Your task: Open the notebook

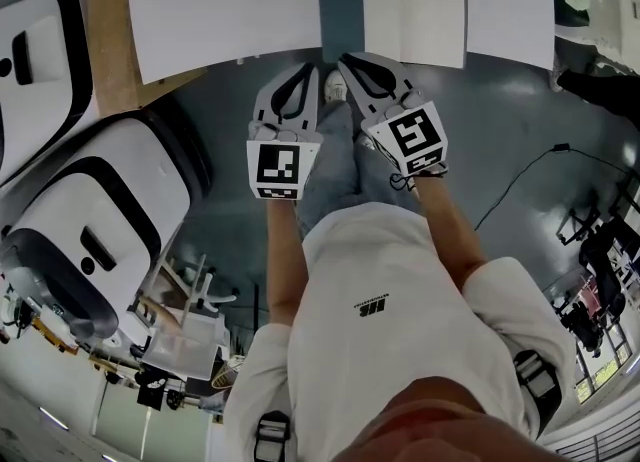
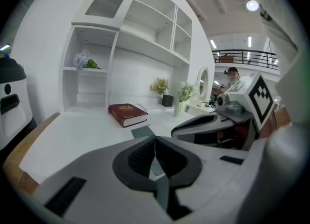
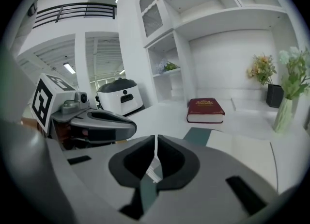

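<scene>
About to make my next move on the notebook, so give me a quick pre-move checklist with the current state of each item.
1. Left gripper ready to grasp: not ok, shut and empty.
2. Right gripper ready to grasp: not ok, shut and empty.
3. Notebook unobstructed: ok, lies flat on the white desk.
4. Notebook open: looks so, white page beside dark cover; cannot tell for sure.
5. Red book clear of notebook: ok, apart, further back.
6. Grippers near notebook: ok, tips close to its near edge.
</scene>
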The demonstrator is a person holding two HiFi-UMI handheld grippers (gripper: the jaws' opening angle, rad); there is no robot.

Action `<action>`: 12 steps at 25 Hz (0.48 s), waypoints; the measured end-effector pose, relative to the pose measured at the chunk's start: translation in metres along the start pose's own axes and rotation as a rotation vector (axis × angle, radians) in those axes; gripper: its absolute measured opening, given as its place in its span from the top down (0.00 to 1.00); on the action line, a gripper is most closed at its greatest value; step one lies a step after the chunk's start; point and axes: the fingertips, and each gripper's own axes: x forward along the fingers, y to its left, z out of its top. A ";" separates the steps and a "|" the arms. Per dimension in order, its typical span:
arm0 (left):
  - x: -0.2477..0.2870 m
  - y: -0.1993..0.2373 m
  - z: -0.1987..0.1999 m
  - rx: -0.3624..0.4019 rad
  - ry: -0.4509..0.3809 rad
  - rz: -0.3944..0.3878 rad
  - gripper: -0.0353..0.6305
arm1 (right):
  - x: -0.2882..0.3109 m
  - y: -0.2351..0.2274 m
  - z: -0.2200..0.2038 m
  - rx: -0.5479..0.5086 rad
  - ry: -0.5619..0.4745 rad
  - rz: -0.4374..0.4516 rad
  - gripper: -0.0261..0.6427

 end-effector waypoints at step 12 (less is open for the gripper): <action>-0.034 -0.038 0.033 0.035 -0.055 -0.010 0.95 | -0.057 0.011 0.032 -0.047 -0.066 -0.040 0.95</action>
